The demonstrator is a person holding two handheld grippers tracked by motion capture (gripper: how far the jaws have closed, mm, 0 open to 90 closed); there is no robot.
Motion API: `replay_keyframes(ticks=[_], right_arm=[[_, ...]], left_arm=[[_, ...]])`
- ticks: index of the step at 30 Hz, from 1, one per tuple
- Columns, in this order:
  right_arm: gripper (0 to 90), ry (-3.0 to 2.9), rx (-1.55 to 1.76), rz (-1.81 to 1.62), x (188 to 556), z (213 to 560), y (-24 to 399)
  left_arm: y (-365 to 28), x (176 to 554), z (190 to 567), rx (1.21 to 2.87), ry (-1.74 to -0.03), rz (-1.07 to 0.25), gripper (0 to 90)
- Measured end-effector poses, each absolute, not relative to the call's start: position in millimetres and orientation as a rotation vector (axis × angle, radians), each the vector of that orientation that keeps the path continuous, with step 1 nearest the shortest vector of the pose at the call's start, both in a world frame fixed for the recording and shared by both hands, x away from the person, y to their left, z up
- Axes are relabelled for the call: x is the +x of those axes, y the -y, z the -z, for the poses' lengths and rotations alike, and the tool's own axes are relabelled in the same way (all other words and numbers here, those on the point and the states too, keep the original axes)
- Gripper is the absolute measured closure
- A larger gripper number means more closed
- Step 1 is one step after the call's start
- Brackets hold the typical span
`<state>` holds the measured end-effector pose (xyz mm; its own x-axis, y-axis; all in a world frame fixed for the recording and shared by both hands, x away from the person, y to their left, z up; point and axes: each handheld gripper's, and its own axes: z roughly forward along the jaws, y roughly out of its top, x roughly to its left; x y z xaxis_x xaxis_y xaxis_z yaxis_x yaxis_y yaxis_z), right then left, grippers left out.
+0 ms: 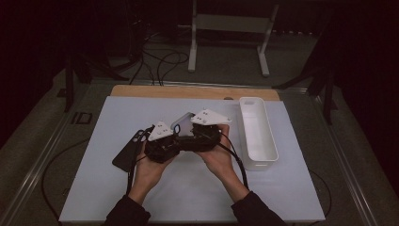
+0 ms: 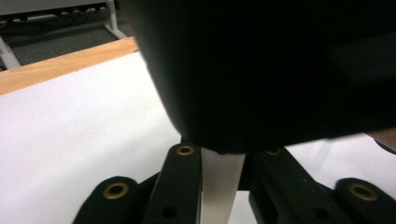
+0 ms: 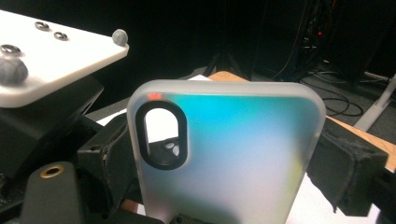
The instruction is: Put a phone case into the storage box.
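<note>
White tray [image 1: 258, 134] blocks the mat's right side; black phone case [image 1: 128, 151] lies left, touching the left gripper [image 1: 162, 143]. Near and far-left mat [image 1: 188, 193] open.

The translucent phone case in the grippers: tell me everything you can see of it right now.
The translucent phone case looks frosted and plastic-like, with rounded corners, a blue-green sheen and a black-rimmed oval camera cutout near one corner. It stands upright, held above the white mat between the padded jaws of the right gripper. In the high view it shows between the two grippers, left of the white bin.
</note>
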<state>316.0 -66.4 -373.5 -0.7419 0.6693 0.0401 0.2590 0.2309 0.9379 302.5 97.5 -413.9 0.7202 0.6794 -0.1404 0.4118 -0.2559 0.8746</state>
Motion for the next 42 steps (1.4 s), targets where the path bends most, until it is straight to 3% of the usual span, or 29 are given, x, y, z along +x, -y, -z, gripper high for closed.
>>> replay_keyframes(ticks=[2, 10, 14, 42], right_arm=[[16.7, -2.14, 0.851, -1.517, 316, 373, 67], [16.7, -2.123, 0.868, -1.519, 317, 373, 72], [16.6, -2.115, 0.874, -1.512, 317, 372, 75], [16.5, -2.105, 0.907, -1.481, 319, 374, 92]], left_arm=[[-98, 303, 414, 1.892, -0.841, -0.324, 74.4], [-98, 299, 415, 1.902, -0.866, -0.408, 20.5], [-101, 298, 416, 1.912, -0.878, -0.446, 3.8], [-182, 267, 435, 1.796, -0.909, -0.546, 0.1]])
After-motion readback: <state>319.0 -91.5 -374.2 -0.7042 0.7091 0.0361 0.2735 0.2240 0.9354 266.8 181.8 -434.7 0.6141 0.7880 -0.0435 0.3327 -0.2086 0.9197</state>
